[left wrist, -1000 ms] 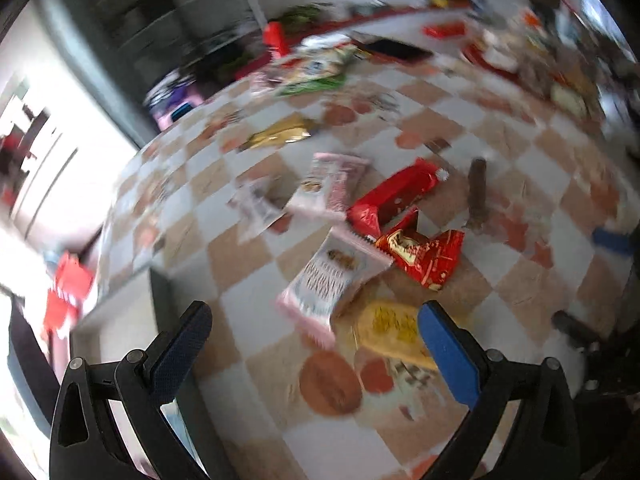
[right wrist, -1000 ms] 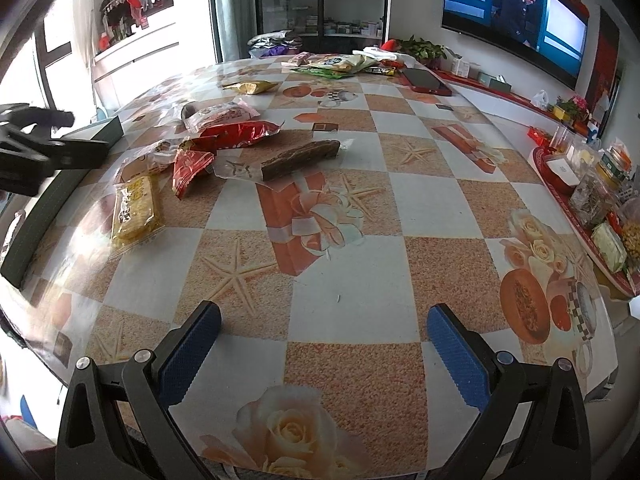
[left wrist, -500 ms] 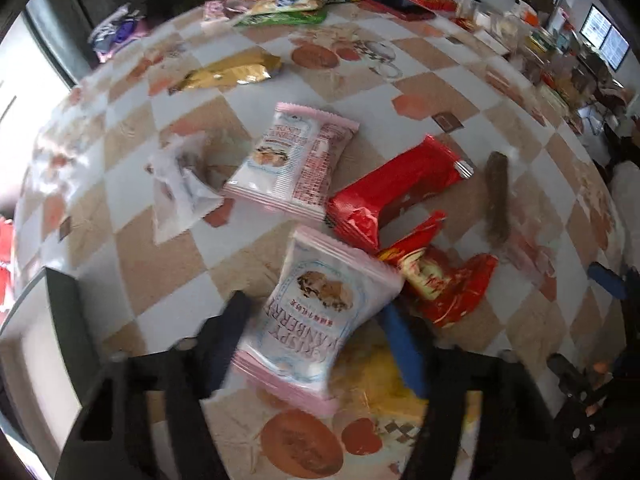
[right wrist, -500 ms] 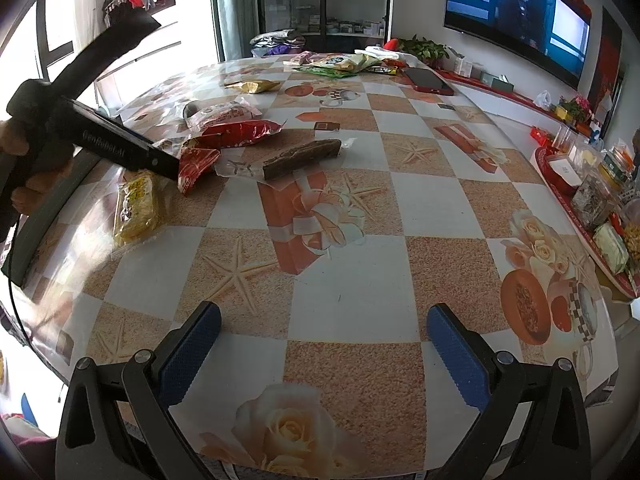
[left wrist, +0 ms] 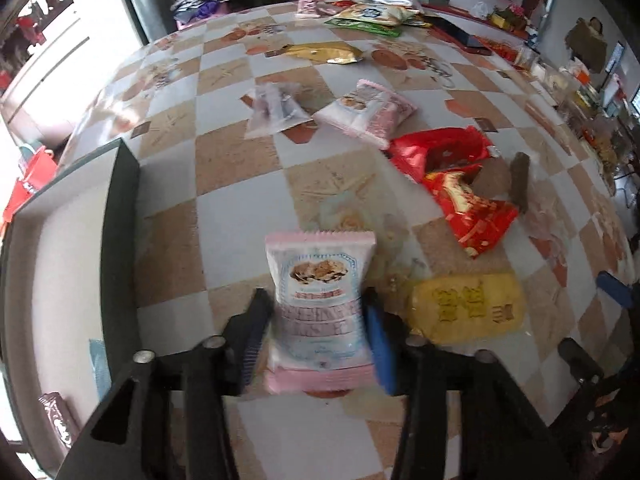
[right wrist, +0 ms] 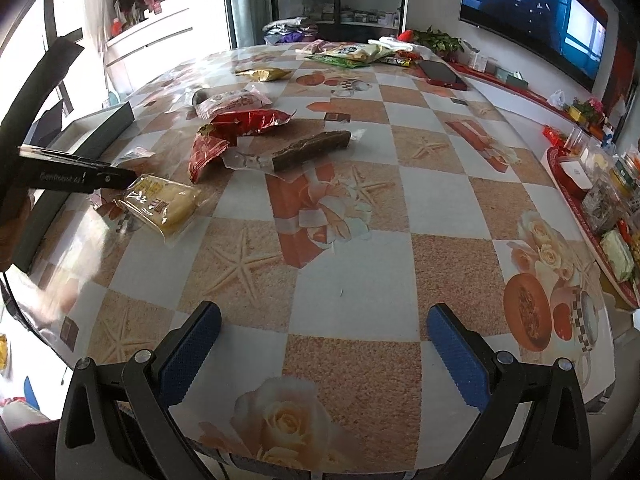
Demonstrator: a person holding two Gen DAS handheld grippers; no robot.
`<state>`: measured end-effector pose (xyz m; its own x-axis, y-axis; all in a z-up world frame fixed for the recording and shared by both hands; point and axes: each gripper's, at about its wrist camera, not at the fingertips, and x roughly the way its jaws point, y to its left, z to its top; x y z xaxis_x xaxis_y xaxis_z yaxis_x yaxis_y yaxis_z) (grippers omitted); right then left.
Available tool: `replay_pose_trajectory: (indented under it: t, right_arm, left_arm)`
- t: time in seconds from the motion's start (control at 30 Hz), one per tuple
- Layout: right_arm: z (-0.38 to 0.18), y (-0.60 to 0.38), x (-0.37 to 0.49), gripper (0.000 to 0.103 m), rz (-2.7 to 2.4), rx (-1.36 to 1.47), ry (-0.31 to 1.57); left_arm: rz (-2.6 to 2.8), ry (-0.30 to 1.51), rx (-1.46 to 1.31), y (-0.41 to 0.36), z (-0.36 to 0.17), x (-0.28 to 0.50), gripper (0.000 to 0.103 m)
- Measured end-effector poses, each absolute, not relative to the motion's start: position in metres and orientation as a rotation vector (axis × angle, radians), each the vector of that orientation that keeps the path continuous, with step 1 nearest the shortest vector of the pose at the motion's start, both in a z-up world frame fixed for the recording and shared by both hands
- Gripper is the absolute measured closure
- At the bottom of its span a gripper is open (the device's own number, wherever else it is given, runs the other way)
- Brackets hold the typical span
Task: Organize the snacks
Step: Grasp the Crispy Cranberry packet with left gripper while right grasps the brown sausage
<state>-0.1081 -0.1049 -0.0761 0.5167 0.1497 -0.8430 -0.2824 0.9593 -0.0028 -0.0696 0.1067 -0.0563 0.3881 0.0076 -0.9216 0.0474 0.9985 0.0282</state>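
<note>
The left tool, jaws opening, grips a pink snack packet beside the dark tray; the right tool gapes wide.

Bare tabletop ahead; snack cluster far-left.

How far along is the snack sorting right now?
Early. Done: one dark packet already lies in the box. In hand: the left tool has a pink packet between its pads, jaws easing open slightly. Left: the yellow pack, red packs, brown bar, second pink packet and others remain on the table. The right tool hangs open, empty.
</note>
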Motion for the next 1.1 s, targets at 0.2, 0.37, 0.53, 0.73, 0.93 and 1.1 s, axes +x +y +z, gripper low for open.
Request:
replay_pose_trajectory:
  t: [0.2, 0.37, 0.53, 0.73, 0.93, 1.1]
  right_arm:
    - [-0.073, -0.106, -0.094, 0.000, 0.265, -0.128, 1.106]
    - [-0.068, -0.124, -0.045, 0.000, 0.234, 0.131, 1.222]
    - [-0.069, -0.122, 0.017, 0.000, 0.167, 0.345, 1.294]
    - [-0.078, -0.062, 0.046, 0.000, 0.164, -0.011, 1.327]
    - [-0.064, -0.064, 0.013, 0.056, 0.245, -0.150, 1.252]
    - [-0.058, -0.101, -0.007, 0.060, 0.320, 0.002, 1.257]
  left_arm:
    - [-0.002, 1.176, 0.021, 0.114, -0.060, -0.067, 0.028]
    - [0.015, 1.155, 0.002, 0.116, -0.061, -0.070, 0.025]
    - [0.030, 1.152, -0.008, 0.116, -0.061, -0.071, 0.022]
    - [0.045, 1.151, -0.020, 0.116, -0.061, -0.070, 0.021]
    - [0.022, 1.127, -0.013, 0.106, -0.056, -0.077, 0.060]
    - [0.054, 1.116, -0.063, 0.107, -0.054, -0.093, 0.061]
